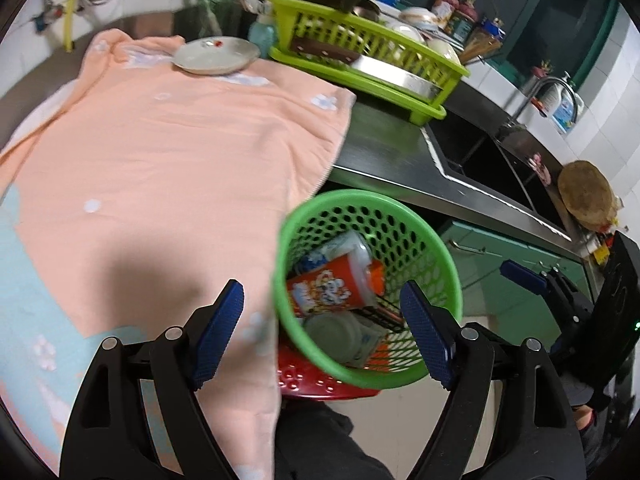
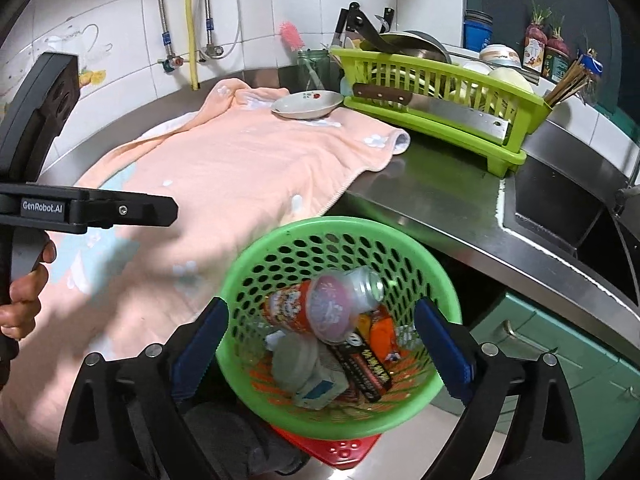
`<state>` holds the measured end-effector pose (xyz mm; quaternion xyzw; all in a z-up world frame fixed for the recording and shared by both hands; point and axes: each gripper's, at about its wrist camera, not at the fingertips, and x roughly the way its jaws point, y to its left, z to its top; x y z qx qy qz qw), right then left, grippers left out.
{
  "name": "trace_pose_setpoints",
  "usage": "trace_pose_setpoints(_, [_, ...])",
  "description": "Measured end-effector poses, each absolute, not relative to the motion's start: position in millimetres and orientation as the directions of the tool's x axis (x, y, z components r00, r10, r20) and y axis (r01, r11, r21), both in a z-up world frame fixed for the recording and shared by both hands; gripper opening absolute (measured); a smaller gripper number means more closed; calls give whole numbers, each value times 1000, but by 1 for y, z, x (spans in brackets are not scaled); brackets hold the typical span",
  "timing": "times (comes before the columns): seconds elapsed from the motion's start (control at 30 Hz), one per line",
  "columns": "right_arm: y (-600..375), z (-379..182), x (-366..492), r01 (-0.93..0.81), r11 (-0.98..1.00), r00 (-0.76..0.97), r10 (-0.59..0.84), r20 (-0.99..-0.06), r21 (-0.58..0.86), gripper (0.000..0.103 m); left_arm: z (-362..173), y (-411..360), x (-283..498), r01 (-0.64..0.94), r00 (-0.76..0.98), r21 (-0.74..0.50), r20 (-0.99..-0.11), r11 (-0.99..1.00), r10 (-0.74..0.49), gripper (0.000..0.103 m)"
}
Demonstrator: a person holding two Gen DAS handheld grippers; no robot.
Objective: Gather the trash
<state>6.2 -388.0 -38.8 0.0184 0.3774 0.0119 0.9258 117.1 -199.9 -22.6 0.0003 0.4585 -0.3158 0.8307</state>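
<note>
Drop step looks done on my end: the green basket [image 2: 340, 320] holds the collected trash, a clear bottle [image 2: 352, 300] lying across a red printed cup [image 2: 288, 308], with a black-and-orange wrapper [image 2: 368, 364] and pale crumpled packaging [image 2: 308, 372] underneath.

The right gripper [image 2: 320, 352] hangs right over the basket mouth, jaws wide apart, nothing between the pads. Left gripper [image 1: 324, 332] is also spread, empty, straddling the basket's near rim and the towel edge.

Trash is all in the basket as far as I can see. The peach towel [image 2: 224, 176] on the counter looks bare apart from a shallow dish [image 2: 308, 105] at its far end, which I read as not trash.

Next move as I judge it: back both grippers off and scan the counter for leftovers; if none, we're finished.

Clearance:
- Basket sits below the steel counter lip [image 2: 460, 232], on something red [image 2: 344, 452]. I lift before going forward.
- Dish rack [image 2: 436, 104] with a cleaver [image 2: 440, 108] far right, sink [image 2: 568, 208] beyond. I stay left of those.
- Towel area is open, best room there.
- The two grippers are near each other; I separate them first.
</note>
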Motion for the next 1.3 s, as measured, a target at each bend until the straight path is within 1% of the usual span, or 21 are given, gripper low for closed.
trace_pose_setpoints(0.03, [-385, -38, 6, -9, 999, 717, 38, -697, 45, 91, -21, -194, 115, 520, 396, -278, -759, 808, -516, 80])
trace_pose_setpoints(0.07, [-381, -37, 6, -10, 999, 719, 39, -694, 46, 92, -20, -190, 114, 515, 409, -268, -758, 814, -509, 86])
trace_pose_setpoints(0.13, [-376, -35, 4, -10, 999, 724, 40, -689, 47, 92, -16, -177, 110, 498, 463, -234, -743, 835, -484, 91])
trace_pose_setpoints(0.3, [-356, -29, 0, -14, 997, 737, 59, -673, 72, 93, -5, -153, 98, 473, 540, -184, -712, 861, -449, 92])
trace_pose_setpoints(0.37, [-348, -27, -1, -17, 997, 743, 66, -666, 81, 94, -1, -142, 94, 454, 573, -169, -696, 875, -433, 94])
trace_pose_setpoints(0.53, [-328, -20, -3, -30, 996, 758, 77, -648, 84, 94, 8, -114, 82, 404, 656, -137, -646, 904, -391, 96])
trace_pose_setpoints(0.63, [-314, -18, -2, -40, 996, 767, 85, -635, 84, 95, 11, -105, 74, 380, 694, -95, -628, 920, -352, 96])
trace_pose_setpoints(0.93, [-295, -15, -4, -36, 995, 788, 89, -609, 97, 96, 16, -79, 59, 317, 749, -33, -604, 948, -271, 96])
trace_pose_setpoints(1.0, [-293, -14, -6, -37, 994, 793, 91, -603, 100, 96, 17, -75, 57, 307, 755, -24, -603, 951, -259, 97])
trace_pose_setpoints(1.13, [-289, -10, -9, -29, 996, 806, 70, -588, 80, 96, 19, -66, 51, 290, 766, -24, -594, 957, -247, 97])
trace_pose_setpoints(1.3, [-283, -4, -13, -34, 995, 816, 81, -572, 93, 96, 19, -58, 44, 265, 781, -24, -581, 964, -230, 97])
